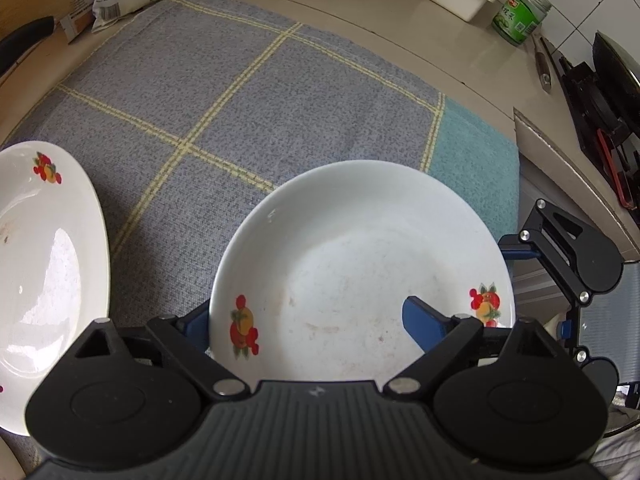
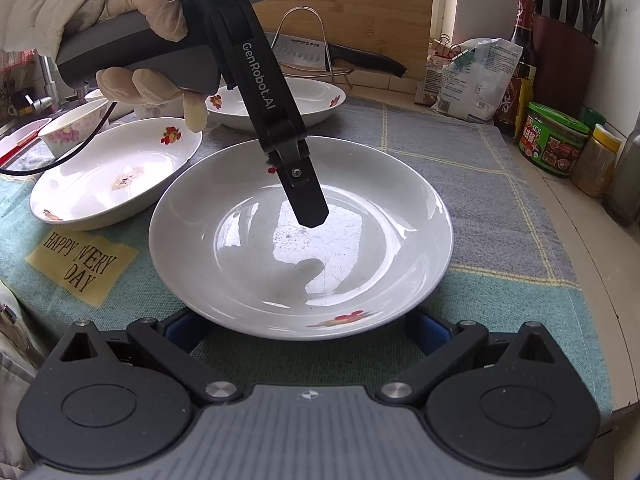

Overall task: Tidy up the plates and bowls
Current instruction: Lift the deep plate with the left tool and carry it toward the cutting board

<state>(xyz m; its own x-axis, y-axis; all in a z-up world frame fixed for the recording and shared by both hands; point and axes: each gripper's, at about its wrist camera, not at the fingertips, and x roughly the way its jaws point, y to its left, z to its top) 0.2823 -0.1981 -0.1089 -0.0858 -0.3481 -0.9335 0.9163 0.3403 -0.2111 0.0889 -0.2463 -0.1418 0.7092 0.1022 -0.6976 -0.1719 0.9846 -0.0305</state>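
The right gripper (image 2: 308, 330) is sitting low at the near rim of the plate (image 2: 360, 208). Its blue fingers (image 2: 184, 330) are spreading wide, one to each side, and the rim is partly hiding them. They are gripping nothing. The plate is white with small red fruit prints on its rim. It is lying on the cloth (image 2: 500, 200), in front of both tools.

The left gripper (image 2: 308, 204) is reaching down into the plate from above. One dark finger is pointing at the plate's middle. Whether its tip is touching the surface I cannot tell. A gloved left hand (image 2: 132, 36) is holding its handle. In the left wrist view its jaws are standing wide apart. One finger is hanging over the inside of the plate and the other is showing at the outer edge, partly hidden by the rim. It is straddling the rim without pinching it. In that view the right gripper is showing just beside the plate's right edge.

Left of the plate, a yellow label (image 2: 82, 266) is lying on the cloth. Beyond it a second plate (image 2: 116, 176) is sitting just beside the first. A third plate (image 2: 316, 100) is sitting behind them, and a bowl (image 2: 76, 128) is standing at the far left.

Farther back, a knife (image 2: 340, 54) is resting on a wire rack (image 2: 304, 20). A bag (image 2: 476, 76), a jar (image 2: 554, 140) and a knife block (image 2: 564, 40) are standing along the wall.
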